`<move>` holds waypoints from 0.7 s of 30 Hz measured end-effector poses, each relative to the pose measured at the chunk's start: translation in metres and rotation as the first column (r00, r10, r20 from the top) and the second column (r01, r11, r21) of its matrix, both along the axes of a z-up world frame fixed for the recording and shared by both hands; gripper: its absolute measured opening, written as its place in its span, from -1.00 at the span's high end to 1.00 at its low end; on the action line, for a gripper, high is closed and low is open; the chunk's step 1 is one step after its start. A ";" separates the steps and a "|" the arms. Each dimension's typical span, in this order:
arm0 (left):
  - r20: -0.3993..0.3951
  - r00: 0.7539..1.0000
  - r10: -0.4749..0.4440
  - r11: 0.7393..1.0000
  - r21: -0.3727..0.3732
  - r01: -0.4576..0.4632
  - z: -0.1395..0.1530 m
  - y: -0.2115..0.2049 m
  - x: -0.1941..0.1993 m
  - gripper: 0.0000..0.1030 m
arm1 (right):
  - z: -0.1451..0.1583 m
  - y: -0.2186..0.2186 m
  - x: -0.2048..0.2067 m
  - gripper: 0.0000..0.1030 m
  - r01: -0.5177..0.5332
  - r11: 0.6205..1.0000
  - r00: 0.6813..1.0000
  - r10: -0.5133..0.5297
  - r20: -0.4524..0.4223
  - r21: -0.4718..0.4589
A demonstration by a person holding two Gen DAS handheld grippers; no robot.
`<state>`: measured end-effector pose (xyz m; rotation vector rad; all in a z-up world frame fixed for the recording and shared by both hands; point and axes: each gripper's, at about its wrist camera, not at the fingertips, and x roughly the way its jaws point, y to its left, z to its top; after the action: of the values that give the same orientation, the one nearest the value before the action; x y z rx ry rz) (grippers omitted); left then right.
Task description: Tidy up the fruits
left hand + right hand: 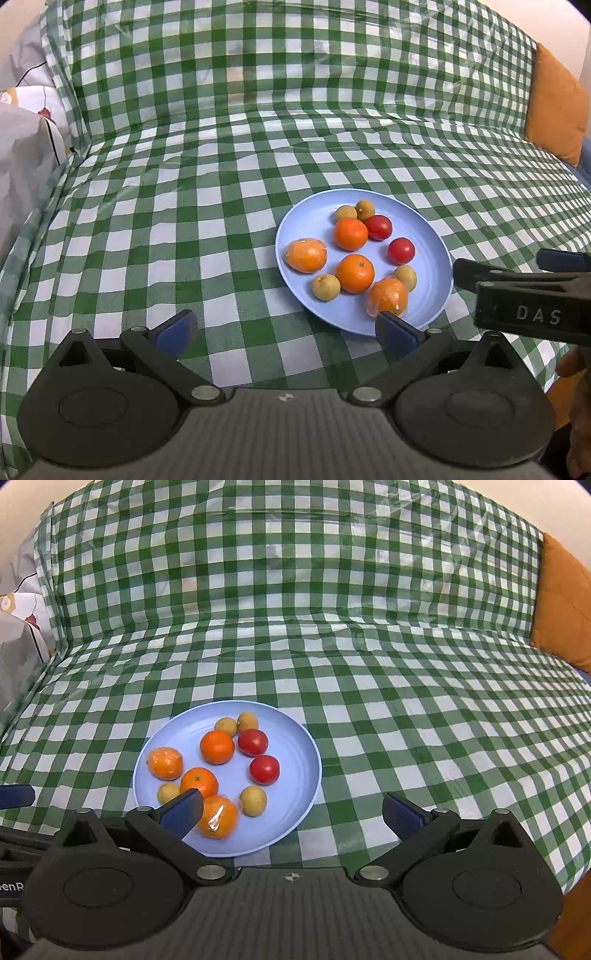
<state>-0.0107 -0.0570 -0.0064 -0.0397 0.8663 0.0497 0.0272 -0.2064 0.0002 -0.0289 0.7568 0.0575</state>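
The left gripper (284, 334) is nearest in its own view, with its two blue pads spread wide and nothing between them. Its right pad (395, 332) stands just at the near rim of the blue plate (295, 236), so the plate lies ahead and to the right of this gripper, not in front of the gap between the pads. The right gripper (291, 814) is spread wide too and holds nothing. In its view the plate lies ahead and to the left, and the left pad (183, 812) stands over the near part of the plate, just beside a wrapped orange (218, 818) in clear film.

All the fruits lie on the plate, which rests on a green checked cloth (406, 701) over a soft surface that looks like a sofa or bed. I count four orange fruits, two of them wrapped, two red tomatoes (258, 755) and four small yellow-brown fruits. The other wrapped orange (165, 763) lies at the left edge of the plate.

The round fruits have no clear long axis, so the direction of approach matters little. I judge that the right gripper is nearer to the closest wrapped orange; it needs only a small shift to the left to bring the fruit between its pads. The film may slip under the pads
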 end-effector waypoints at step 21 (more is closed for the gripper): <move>0.007 0.999 0.050 0.999 -0.014 -0.050 0.000 0.003 0.004 -0.99 | -0.004 -0.005 0.005 -0.99 -0.025 0.999 1.000 0.024 -0.013 -0.036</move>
<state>-0.0065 -0.0538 -0.0067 -0.0742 0.8580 0.0903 0.0323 -0.2114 -0.0034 -0.0724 0.7704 0.0675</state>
